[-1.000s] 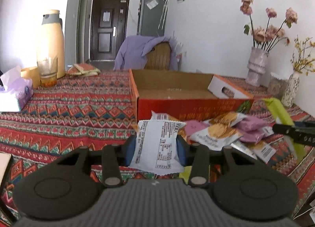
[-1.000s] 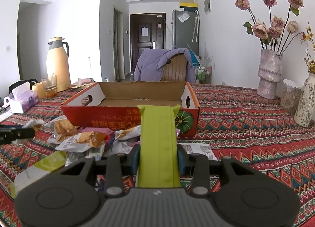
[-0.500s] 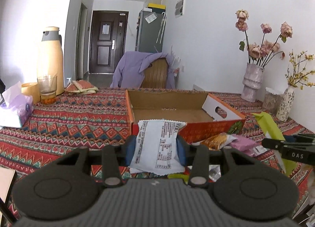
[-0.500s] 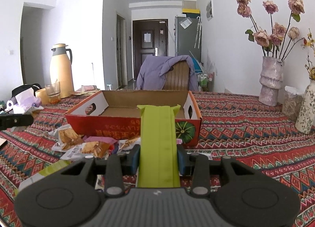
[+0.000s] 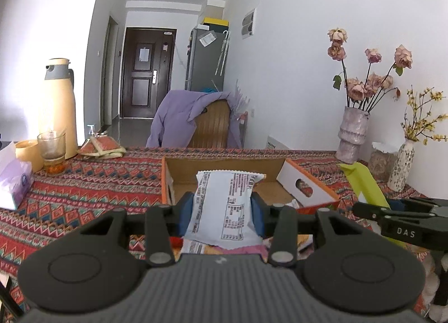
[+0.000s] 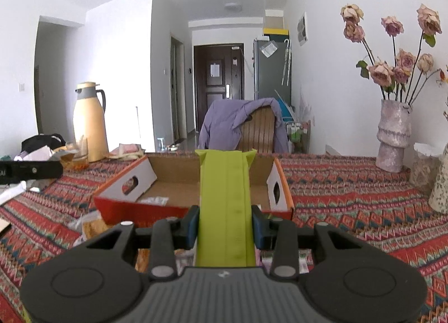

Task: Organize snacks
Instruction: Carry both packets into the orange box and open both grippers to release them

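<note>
the left claw [image 5: 222, 212] pinches a white snack packet [image 5: 224, 205] over the cardboard box [image 5: 308, 191]. the right claw [image 6: 225, 227] clamps a green pack [image 6: 225, 202]. both look light and crinkly, best held mid-body.

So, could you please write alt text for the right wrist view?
The right tongs grip a long lime-green snack pack, pointing at an open orange cardboard box on a patterned tablecloth. Loose snacks lie left of the box.
</note>
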